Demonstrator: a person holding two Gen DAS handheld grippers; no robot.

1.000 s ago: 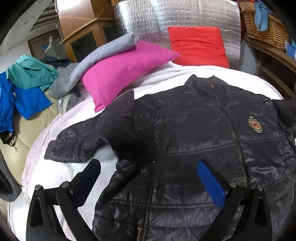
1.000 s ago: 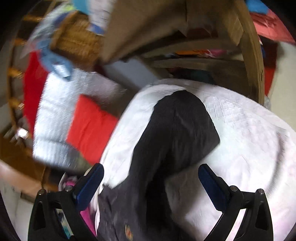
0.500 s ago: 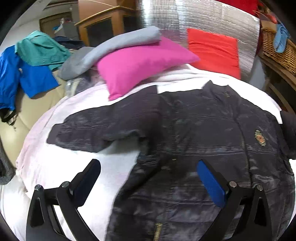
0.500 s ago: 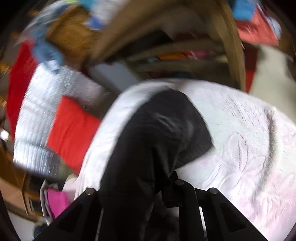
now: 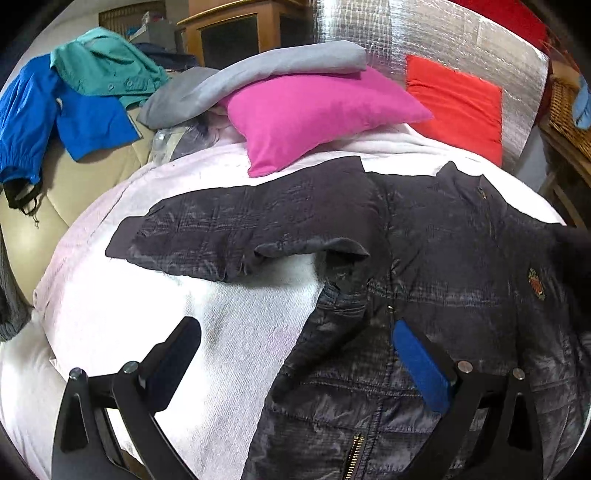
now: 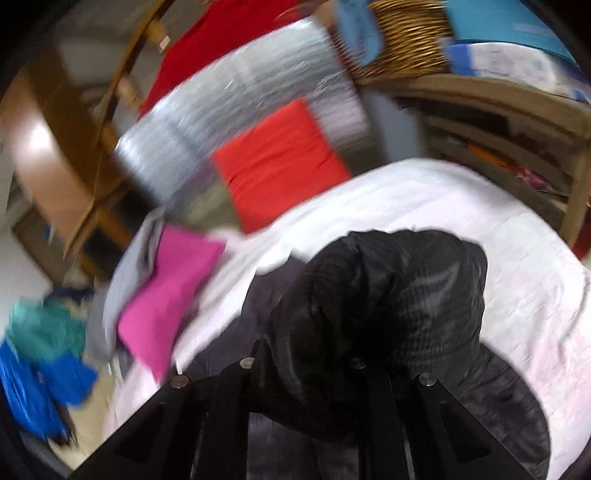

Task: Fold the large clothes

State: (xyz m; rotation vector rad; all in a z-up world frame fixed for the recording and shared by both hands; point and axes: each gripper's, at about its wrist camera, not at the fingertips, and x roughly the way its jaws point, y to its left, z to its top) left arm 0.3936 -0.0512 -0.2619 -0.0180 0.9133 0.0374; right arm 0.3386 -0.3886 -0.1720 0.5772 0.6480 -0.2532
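The right gripper [image 6: 303, 373], at the lower centre of its frame, is clamped on a bunched sleeve [image 6: 391, 295] of the black jacket [image 5: 461, 280], lifted above the white blanket [image 6: 517, 266]. The left gripper [image 5: 295, 354], low in its frame, stands wide apart with nothing between its 2 pads, over the jacket's edge. The jacket lies spread across the frame's centre and right, its other sleeve [image 5: 240, 236] stretched left below a pink pillow [image 5: 314, 110].

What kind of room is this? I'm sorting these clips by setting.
Most likely a lived-in bedroom or spare room at home: a dark quilted jacket lies on a bed-like surface under a pale blanket, with a pink pillow, a wooden cabinet and a wicker basket behind.
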